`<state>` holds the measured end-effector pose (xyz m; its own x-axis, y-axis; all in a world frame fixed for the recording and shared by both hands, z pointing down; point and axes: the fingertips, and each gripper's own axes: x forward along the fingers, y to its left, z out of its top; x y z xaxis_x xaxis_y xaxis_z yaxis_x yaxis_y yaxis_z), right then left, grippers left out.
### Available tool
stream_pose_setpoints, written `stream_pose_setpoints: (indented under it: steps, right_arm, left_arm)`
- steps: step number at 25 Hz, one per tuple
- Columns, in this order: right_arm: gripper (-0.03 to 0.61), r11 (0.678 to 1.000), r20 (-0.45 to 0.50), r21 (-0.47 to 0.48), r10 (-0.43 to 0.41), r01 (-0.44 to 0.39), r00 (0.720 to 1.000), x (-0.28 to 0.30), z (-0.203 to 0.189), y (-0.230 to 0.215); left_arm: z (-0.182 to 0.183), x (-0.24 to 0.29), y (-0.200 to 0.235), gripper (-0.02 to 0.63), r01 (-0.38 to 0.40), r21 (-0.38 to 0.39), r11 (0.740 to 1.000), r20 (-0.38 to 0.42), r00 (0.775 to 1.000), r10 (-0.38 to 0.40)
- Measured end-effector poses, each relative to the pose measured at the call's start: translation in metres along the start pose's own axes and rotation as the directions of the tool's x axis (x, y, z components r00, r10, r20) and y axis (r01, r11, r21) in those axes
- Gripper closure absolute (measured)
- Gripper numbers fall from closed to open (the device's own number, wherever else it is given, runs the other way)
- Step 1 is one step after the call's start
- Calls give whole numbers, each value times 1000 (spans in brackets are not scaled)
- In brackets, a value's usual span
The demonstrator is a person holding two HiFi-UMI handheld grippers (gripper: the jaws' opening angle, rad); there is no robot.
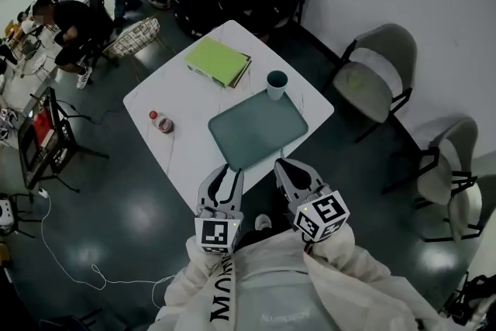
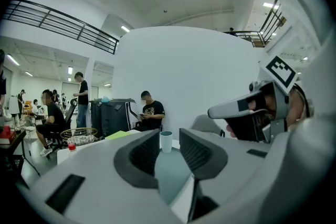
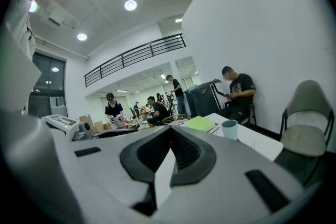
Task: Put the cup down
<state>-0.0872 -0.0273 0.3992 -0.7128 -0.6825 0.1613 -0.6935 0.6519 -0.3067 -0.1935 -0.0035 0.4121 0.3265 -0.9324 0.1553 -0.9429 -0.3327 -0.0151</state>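
Two grippers sit low at the centre of the head view, short of the white square table (image 1: pixel 182 139).

Left gripper (image 1: pixel 226 176): ribbed dark pads spread a little, nothing gripped. Its own view frames the distant cup (image 2: pixel 166 141) in that gap, with the right gripper's marker cube at frame right.

Right gripper (image 3: pixel 170 131): pads pressed together, empty, cup off to the right.

Cup: smooth pale teal cylinder, upright on the table, just beside the upper right corner of the tray (image 1: pixel 256 128).

Only the head view shows the flat, round-cornered tray whole, a green folder (image 1: pixel 215 60) and a red-capped bottle (image 1: pixel 161 121).
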Motion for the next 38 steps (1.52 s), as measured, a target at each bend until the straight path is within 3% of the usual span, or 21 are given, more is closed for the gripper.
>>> stream_pose_setpoints:
  steps: [2,10,25,38]
  right_arm:
    - [573,1000,-1,2,3,-3,1000,0,1,3]
    - [573,999,-24,29,20,-20,1000,3,-9,9]
    - [574,1000,-59,15,12,-11,998,-9,-3,-11]
    - [573,995,-5,-76,62,-62,998,-9,40,-29]
  left_arm:
    - [1,-6,-2,488,-1,4,1000,-4,1000,1]
    - [5,-14,-3,603,-30,-10,999,-12,999,30]
    - [12,7,-28,603,-38,-17,999,-38,999,37]
    - [44,27,-28,603,-106,-36,994,9,994,107]
